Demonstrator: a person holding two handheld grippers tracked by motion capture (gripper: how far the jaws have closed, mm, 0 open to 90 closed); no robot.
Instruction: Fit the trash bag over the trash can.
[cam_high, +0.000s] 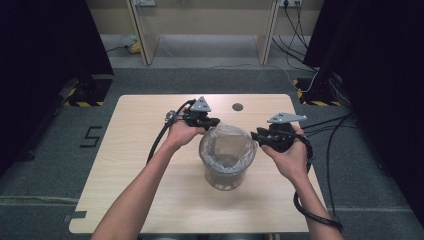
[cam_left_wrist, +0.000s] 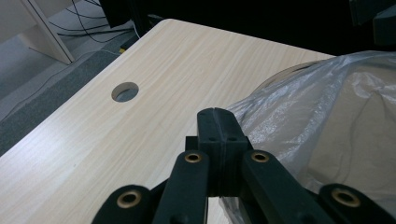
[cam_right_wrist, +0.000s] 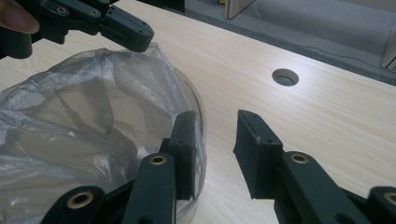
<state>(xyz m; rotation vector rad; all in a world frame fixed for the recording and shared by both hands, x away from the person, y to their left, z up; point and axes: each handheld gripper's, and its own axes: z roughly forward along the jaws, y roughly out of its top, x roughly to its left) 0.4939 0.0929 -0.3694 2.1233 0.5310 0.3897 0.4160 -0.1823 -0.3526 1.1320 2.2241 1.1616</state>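
High view is showing a clear bin (cam_high: 227, 159) standing near the middle of the wooden table (cam_high: 130, 170), a little toward the near edge, and a thin plastic bag (cam_high: 226, 145) is lining it, with the bag's edge folding over the rim. The person's forearms are coming in from the near edge. The right gripper (cam_high: 256, 136) is waiting at the right side of the rim; its jaws are standing apart, one jaw inside the bin against the bag and wall, the other outside over the table, and they are not pressing on anything. The left gripper (cam_high: 216, 121) is sitting at the far left of the rim, jaws closed together against the bag's bunched edge; whether plastic is pinched between them I cannot tell. Farther, a round hole (cam_high: 237, 107) is lying near the far edge.
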